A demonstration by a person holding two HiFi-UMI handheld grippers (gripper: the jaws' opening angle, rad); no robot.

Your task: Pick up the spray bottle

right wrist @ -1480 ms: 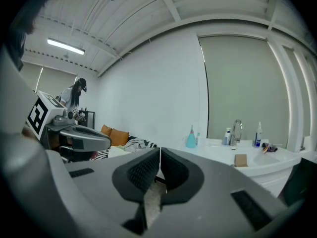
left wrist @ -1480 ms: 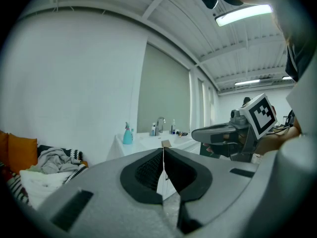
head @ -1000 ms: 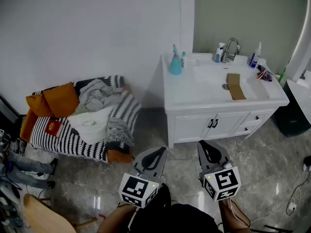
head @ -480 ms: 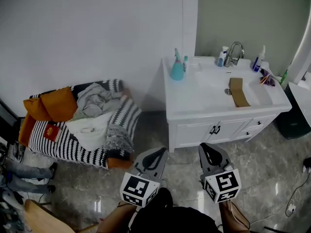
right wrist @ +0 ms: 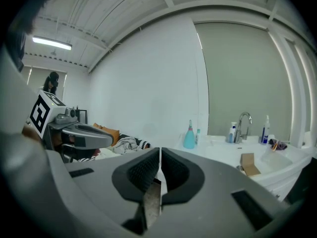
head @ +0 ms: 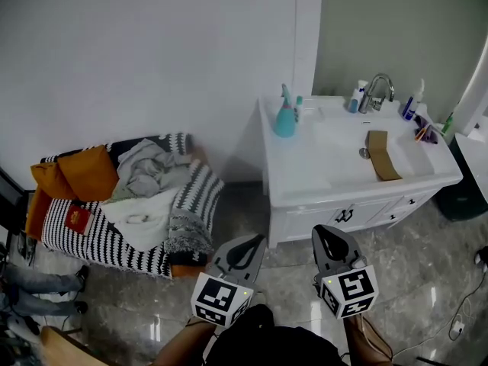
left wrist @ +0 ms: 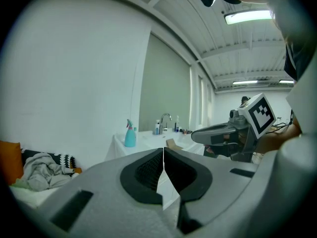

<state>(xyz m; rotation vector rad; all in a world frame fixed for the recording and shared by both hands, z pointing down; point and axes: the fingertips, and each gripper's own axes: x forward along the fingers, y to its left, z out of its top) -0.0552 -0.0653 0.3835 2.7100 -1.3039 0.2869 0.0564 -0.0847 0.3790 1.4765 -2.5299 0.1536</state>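
Note:
A teal spray bottle [head: 286, 115] stands at the back left corner of the white vanity top [head: 320, 166], also seen as the teal spray bottle [left wrist: 130, 135] and the teal spray bottle [right wrist: 189, 136] in the gripper views. My left gripper [head: 252, 240] and right gripper [head: 322, 230] hang side by side over the grey floor, in front of the vanity and well short of the bottle. Both are shut with nothing between the pads. In the left gripper view the left gripper [left wrist: 163, 149] has its jaws together; the right gripper [right wrist: 160, 150] looks the same.
The vanity carries a chrome faucet [head: 377, 90], small bottles [head: 415, 99], a brown cardboard piece [head: 380, 153] across the sink and a toothbrush cup [head: 424, 132]. A striped sofa [head: 130, 204] piled with clothes and orange cushions sits left. A dark bin [head: 467, 189] stands right.
The whole view has shifted: the vanity and bottle sit a little lower and further right in the head view, and both grippers have travelled level toward the vanity, staying shut.

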